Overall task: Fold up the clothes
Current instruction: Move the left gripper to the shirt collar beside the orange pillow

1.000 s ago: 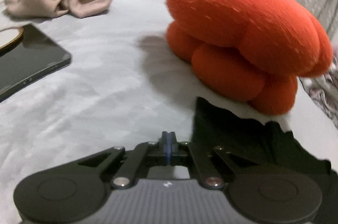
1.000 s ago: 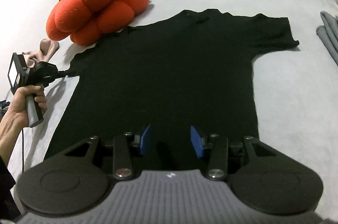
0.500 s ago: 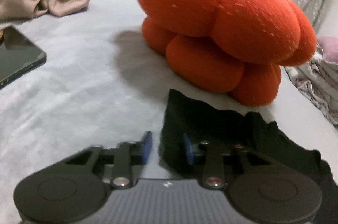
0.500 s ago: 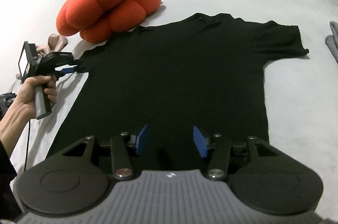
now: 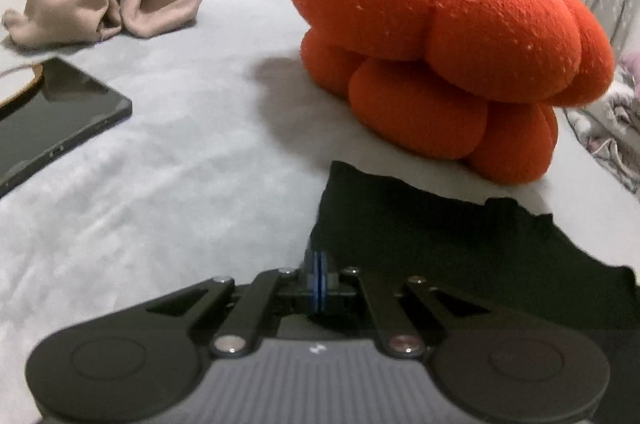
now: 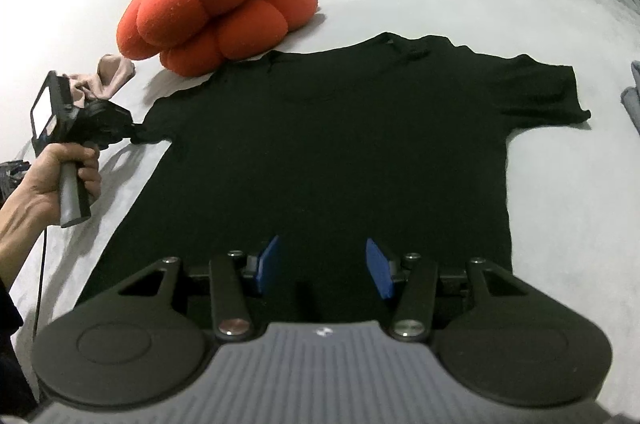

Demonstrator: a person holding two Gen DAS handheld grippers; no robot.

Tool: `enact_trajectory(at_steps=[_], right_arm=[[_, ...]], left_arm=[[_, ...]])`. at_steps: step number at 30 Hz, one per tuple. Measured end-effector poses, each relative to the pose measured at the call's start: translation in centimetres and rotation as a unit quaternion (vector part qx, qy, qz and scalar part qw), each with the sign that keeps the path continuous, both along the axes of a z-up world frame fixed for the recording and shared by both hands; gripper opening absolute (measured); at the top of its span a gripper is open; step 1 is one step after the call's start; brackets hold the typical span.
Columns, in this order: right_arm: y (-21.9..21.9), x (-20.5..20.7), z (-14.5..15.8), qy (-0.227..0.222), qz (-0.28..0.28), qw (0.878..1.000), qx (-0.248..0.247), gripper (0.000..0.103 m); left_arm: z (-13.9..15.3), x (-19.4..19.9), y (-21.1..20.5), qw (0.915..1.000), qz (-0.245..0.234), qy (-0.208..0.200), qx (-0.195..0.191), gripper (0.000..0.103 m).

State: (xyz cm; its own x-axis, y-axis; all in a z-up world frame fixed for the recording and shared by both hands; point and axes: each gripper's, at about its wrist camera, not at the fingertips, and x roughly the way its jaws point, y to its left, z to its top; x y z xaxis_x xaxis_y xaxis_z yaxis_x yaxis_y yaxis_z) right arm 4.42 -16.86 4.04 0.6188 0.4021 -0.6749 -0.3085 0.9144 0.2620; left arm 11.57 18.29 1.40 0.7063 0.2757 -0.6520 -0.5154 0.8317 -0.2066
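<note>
While the black T-shirt is lying spread flat on the grey bedspread, neck toward the far side, the left gripper is pinching the edge of its left sleeve with pads pressed together on the cloth, probably so that the sleeve can be carried inward for a first fold. The right gripper is hovering over the hem with its fingers spread about halfway and gripping nothing, seemingly waiting to seize the lower edge. An orange plush cushion is sitting just beside the shoulder, close enough to hamper a lift. A dark tablet and beige crumpled cloth are lying well apart.
</note>
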Motion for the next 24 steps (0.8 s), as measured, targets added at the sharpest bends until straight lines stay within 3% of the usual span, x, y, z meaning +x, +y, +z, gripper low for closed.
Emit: enact_trajectory(at_steps=[3, 7, 12, 16, 19, 20, 21, 22, 24], right_arm=[[-0.2, 0.2, -0.1, -0.001, -0.003, 1.0, -0.005, 0.052], [-0.3, 0.4, -0.3, 0.005, -0.006, 1.0, -0.001, 0.052], [-0.2, 0.3, -0.5, 0.003, 0.001, 1.0, -0.001, 0.053], [-0.1, 0.3, -0.7, 0.001, 0.004, 1.0, -0.005, 0.053], [0.3, 0.3, -1.0, -0.004, 0.01, 1.0, -0.018, 0.053], [0.4, 0.3, -1.0, -0.005, 0.011, 1.0, -0.021, 0.053], [0.6, 0.3, -1.1, -0.006, 0.013, 1.0, -0.023, 0.053], [0.7, 0.3, -1.2, -0.007, 0.016, 1.0, -0.025, 0.053], [0.9, 0.3, -1.4, -0.012, 0.02, 0.999, -0.03, 0.053]], left_arm=[[0.6, -0.3, 0.9, 0.9999, 0.011, -0.001, -0.004, 0.009], [1.6, -0.5, 3.4, 0.9981, 0.032, -0.041, -0.032, 0.017], [1.5, 1.9, 3.9, 0.9971, 0.005, -0.065, -0.04, 0.029], [0.9, 4.1, 3.7, 0.9969, -0.026, -0.066, -0.032, 0.032], [-0.6, 5.4, 3.5, 0.9979, -0.033, -0.051, -0.024, 0.031], [-0.9, 5.6, 3.2, 0.9979, -0.034, -0.053, -0.013, 0.026], [-1.0, 5.8, 3.1, 0.9979, -0.036, -0.053, -0.006, 0.009], [-1.0, 6.0, 3.0, 0.998, -0.038, -0.052, 0.0, 0.004], [-1.0, 6.2, 3.0, 0.9979, -0.039, -0.051, 0.006, 0.002]])
